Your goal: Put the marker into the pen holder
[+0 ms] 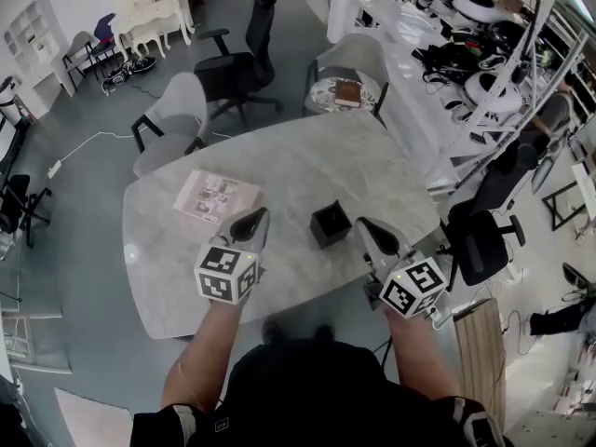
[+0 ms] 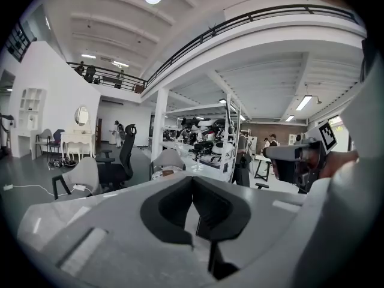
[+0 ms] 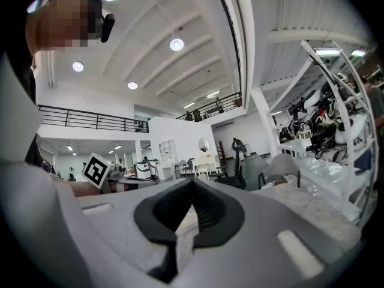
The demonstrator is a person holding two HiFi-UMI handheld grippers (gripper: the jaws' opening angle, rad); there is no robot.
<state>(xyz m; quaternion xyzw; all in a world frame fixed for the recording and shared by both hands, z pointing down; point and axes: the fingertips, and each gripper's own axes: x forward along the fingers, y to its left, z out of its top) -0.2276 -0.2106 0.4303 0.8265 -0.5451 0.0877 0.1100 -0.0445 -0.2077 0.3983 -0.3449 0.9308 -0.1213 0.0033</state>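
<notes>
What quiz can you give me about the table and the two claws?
1. True or false: the black pen holder stands on the table between the left claw and the right claw.
2. What lies flat on the table near the left claw? A) a printed sheet B) a banana C) a cup
3. Fill in: the right claw's jaws are ____ (open or shut), with nothing between them.

Key: 1 true; 2 A; 3 shut.
</notes>
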